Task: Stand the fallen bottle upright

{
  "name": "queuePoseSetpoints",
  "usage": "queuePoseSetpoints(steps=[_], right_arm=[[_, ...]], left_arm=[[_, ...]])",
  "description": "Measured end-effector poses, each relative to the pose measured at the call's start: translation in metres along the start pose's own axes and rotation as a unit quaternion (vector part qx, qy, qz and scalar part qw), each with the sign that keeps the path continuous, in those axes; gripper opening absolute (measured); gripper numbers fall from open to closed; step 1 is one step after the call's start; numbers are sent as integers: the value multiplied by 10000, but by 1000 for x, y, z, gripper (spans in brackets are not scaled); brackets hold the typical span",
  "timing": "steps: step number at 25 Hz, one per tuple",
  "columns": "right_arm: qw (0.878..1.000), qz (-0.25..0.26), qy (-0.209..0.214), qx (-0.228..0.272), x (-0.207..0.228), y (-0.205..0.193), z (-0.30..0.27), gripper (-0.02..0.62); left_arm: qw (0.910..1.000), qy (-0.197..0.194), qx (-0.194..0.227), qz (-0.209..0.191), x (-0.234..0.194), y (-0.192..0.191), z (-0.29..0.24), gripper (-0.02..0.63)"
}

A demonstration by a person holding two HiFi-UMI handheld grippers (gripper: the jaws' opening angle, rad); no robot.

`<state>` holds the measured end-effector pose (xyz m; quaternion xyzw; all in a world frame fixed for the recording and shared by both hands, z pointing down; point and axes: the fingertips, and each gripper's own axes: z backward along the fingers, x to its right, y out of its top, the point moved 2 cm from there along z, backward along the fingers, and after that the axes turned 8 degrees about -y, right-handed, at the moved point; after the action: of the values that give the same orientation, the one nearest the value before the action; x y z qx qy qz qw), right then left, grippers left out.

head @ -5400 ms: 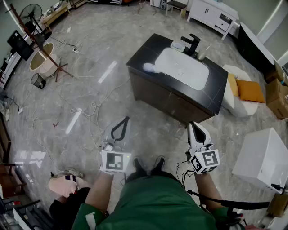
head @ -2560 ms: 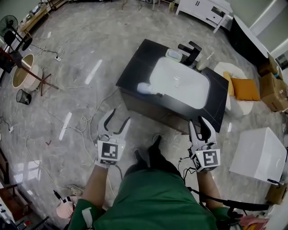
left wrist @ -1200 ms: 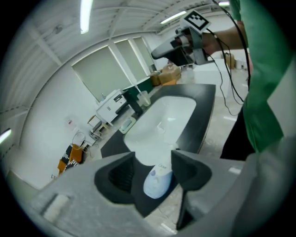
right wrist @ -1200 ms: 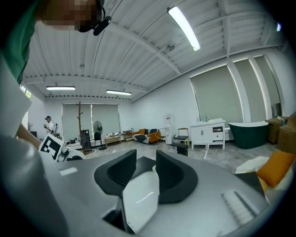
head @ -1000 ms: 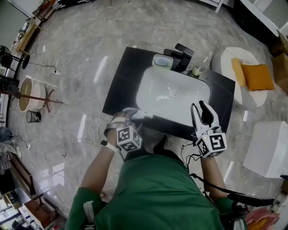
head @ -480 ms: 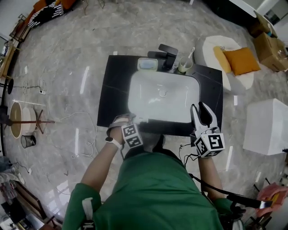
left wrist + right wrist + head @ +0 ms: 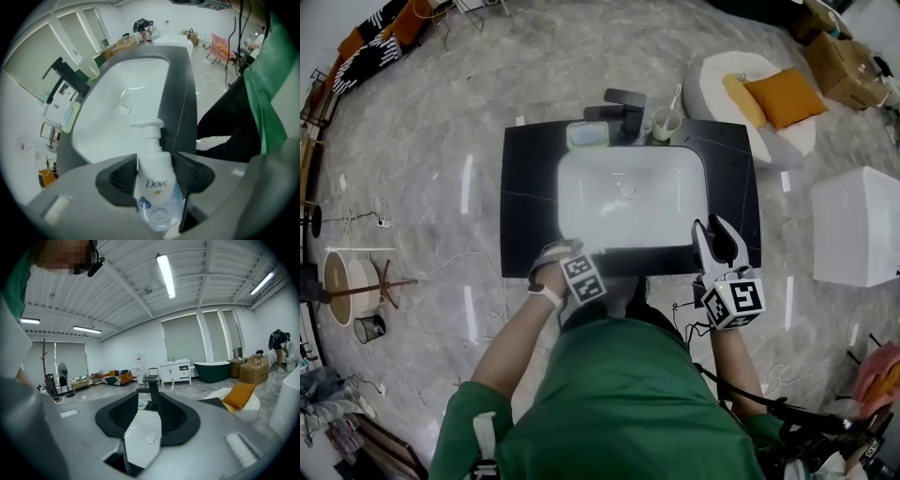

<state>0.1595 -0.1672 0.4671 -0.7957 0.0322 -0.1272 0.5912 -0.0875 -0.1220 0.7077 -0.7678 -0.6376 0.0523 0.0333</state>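
Note:
A white Dove pump bottle (image 7: 155,180) with a clear base lies on its side at the front left of the black vanity top (image 7: 525,187), its pump head pointing toward the white sink (image 7: 628,197). My left gripper (image 7: 154,157) points straight down and straddles the bottle's body, one black pad close to each side, jaws open wide. In the head view the left gripper (image 7: 565,258) covers the bottle. My right gripper (image 7: 709,228) hovers open at the counter's front right with nothing between its fingers; in the right gripper view (image 7: 149,397) the sink and tap show through the gap.
At the back of the counter stand a black tap (image 7: 619,103), a soap dish (image 7: 584,134) and a cup with a toothbrush (image 7: 666,122). A white pouf with an orange cushion (image 7: 773,98) and a white box (image 7: 858,225) sit on the floor to the right.
The person has walked up to the vanity. The left gripper has swung down over the counter's front left corner and sunk around the lying bottle. The right gripper has barely shifted.

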Motion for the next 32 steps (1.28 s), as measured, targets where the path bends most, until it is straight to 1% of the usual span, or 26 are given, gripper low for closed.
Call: queuePoseSetpoints(steps=[4,7,9,12,19,22,27,30,32], right_arm=[[9999,-89,-124,-29,10,-7,5,130],[9998,-120,-169,-41,11,-10,9,130],[9998,-113,-167,-46,10,-11,10,132],[9998,-85,-141,-63,10,-11,9,132],[9999,24,0,-129,0,-10,2,130],[9998,91,95,-162,-8,-8,-2,130],[9994,161,221,-195,-21,-4,-9,130],[9992,204,286,-206,-27,-2,-13,130],[9991,193,319,-207,-29,-1,-15,130]], left_arm=[[9998,-36,-124,119,-6,5,-6,242],[9998,-80,-83,137,-6,5,-6,239],[9999,-66,19,121,-6,5,-3,237],[9995,11,228,202,-8,6,3,235],[9940,244,862,634,-23,0,23,233],[9887,426,1117,909,-33,-6,35,233],[9762,715,1516,1376,-52,-20,57,232],[9652,866,1817,1668,-64,-28,68,230],[9541,907,2087,1949,-73,-33,75,232]])
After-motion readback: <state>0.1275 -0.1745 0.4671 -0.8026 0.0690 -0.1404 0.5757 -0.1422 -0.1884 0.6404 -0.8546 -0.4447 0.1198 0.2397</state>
